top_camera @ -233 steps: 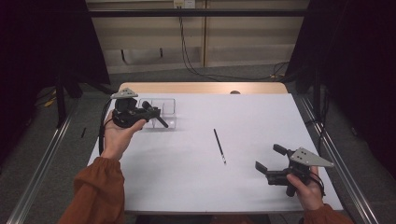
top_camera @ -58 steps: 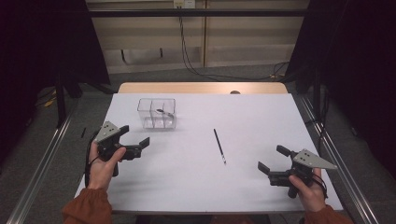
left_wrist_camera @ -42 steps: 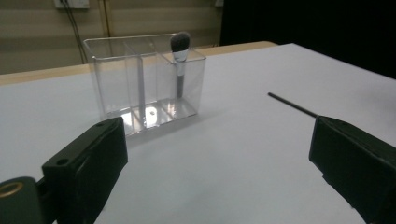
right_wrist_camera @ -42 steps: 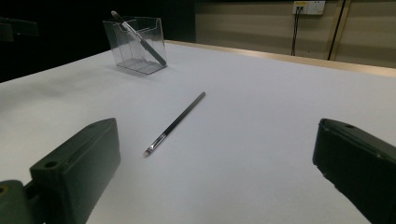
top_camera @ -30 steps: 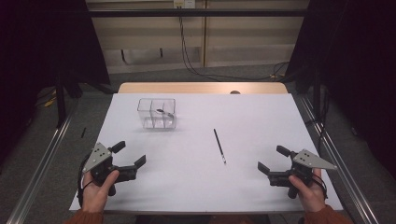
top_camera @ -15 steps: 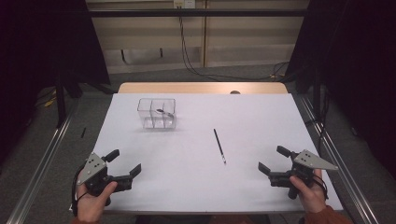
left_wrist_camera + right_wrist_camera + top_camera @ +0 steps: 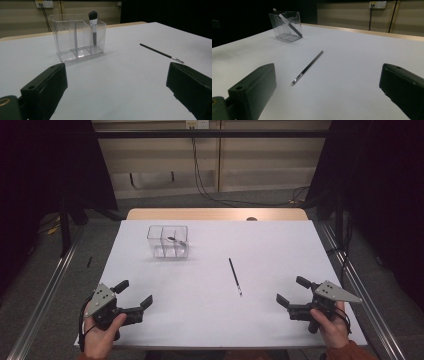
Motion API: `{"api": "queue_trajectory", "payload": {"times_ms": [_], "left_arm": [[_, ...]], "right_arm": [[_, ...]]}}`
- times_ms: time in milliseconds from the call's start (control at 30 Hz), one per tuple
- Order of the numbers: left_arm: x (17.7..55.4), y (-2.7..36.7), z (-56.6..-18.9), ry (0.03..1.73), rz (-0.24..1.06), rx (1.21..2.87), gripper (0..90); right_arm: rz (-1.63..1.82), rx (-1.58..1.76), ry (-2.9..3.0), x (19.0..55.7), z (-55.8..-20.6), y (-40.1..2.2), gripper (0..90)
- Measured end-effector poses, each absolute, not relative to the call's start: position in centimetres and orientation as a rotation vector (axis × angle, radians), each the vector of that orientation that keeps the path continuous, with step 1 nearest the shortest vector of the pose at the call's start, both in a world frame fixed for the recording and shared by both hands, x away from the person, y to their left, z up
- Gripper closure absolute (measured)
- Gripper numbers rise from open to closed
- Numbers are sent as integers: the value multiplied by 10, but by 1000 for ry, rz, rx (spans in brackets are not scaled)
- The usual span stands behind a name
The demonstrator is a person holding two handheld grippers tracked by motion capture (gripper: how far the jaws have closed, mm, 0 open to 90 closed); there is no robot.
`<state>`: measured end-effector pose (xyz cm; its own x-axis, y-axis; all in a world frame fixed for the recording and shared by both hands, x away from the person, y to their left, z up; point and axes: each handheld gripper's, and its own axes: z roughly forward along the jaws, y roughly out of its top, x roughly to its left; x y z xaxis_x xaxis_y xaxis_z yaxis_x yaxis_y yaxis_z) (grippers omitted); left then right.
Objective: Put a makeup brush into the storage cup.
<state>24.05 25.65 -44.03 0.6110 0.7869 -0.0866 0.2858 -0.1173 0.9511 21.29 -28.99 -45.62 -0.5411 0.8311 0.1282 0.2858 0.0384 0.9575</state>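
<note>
A clear plastic organiser [image 7: 167, 241] [image 7: 75, 37] [image 7: 285, 25] with compartments stands at the table's far left. A makeup brush [image 7: 93, 25] [image 7: 287, 22] leans in its right compartment, bristles up. A thin black brush [image 7: 235, 276] [image 7: 161, 53] [image 7: 308, 66] lies flat near the table's middle. My left gripper [image 7: 134, 295] [image 7: 117, 92] rests open at the near left corner with nothing between its jaws. At the near right, my right gripper [image 7: 292, 291] [image 7: 327, 92] is open too, and holds nothing.
White paper covers the table [image 7: 210, 320]. A wooden strip [image 7: 215, 214] shows along the far edge. Metal rails [image 7: 45, 300] run down both sides. Cables [image 7: 210, 180] hang on the wall behind.
My left gripper has come back from the organiser to the near left corner, leaving the makeup brush in it. The right gripper has stayed put.
</note>
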Motion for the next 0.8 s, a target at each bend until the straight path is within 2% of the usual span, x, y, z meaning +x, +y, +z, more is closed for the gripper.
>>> {"api": "queue_trajectory", "payload": {"times_ms": [800], "left_arm": [[238, 256, -441, 893, 531, 1695, 33]], "right_arm": [[1499, 1070, 1886, 228, -447, -273, 0]]}}
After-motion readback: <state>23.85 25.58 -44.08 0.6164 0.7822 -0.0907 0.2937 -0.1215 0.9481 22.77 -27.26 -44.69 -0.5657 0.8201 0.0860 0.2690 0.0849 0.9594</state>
